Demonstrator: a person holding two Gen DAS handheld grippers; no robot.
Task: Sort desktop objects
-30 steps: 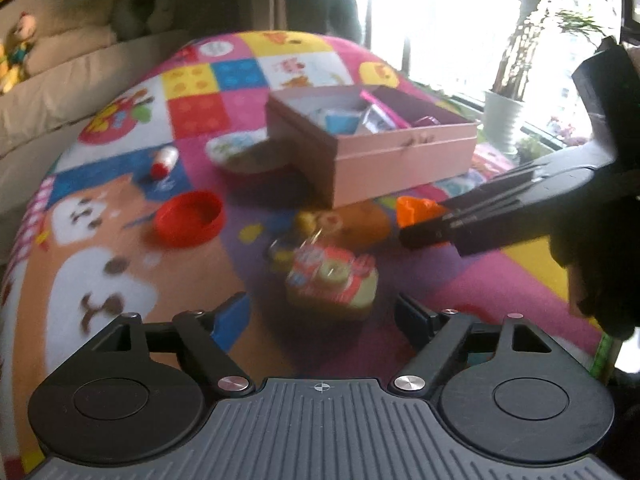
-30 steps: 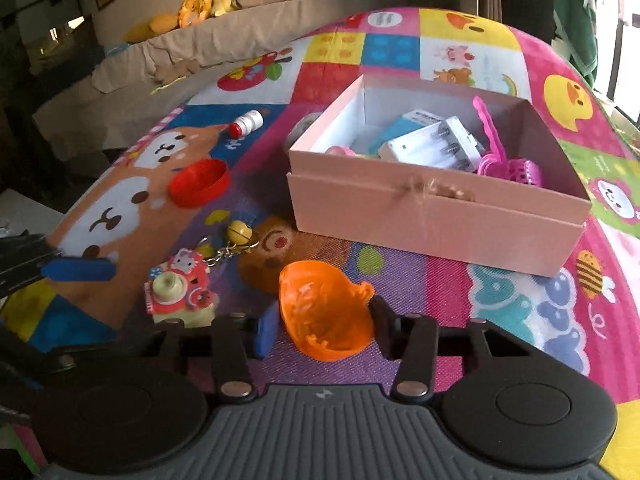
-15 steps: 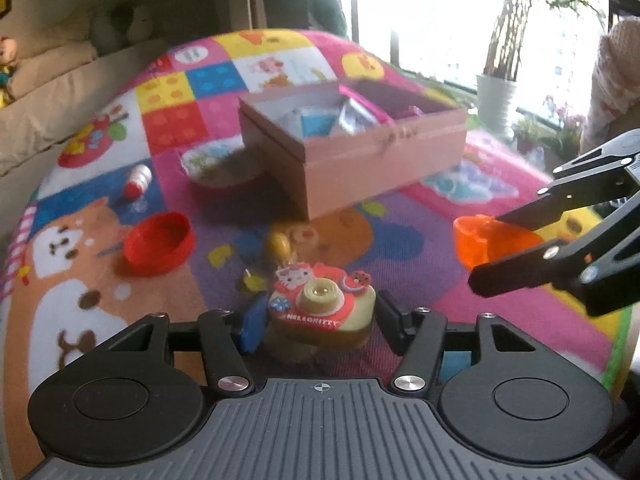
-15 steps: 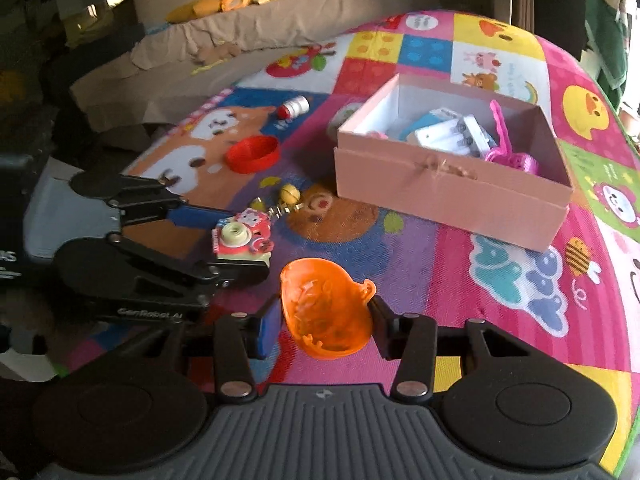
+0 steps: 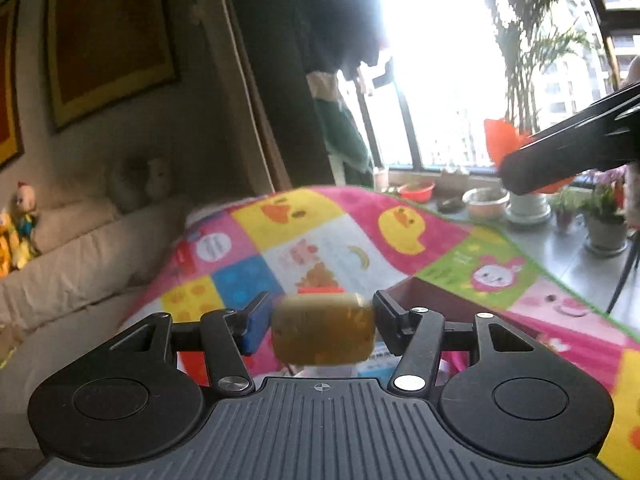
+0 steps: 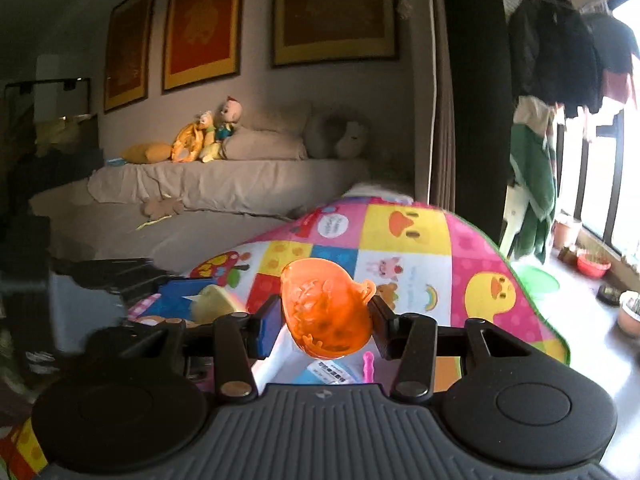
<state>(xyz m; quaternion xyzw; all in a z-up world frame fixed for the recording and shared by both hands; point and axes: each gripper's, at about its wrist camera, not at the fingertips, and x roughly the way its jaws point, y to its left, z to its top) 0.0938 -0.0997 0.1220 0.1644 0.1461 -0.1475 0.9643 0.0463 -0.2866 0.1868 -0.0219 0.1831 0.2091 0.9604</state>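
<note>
Above play mat | left hand-held gripper clamps toy camera, long axis crosswise | right hand-held gripper clamps orange cup

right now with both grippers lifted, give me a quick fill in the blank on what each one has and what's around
1. The right gripper is shut on a scoop-like toy coloured ____.
2. The yellowish toy camera sits between the fingers of the ____ gripper.
3. The squares of the play mat nearest its far edge show a cartoon ____.
4. Along the wall in the right wrist view hang ____ framed pictures.

Missing words: orange; left; duck; three
</note>
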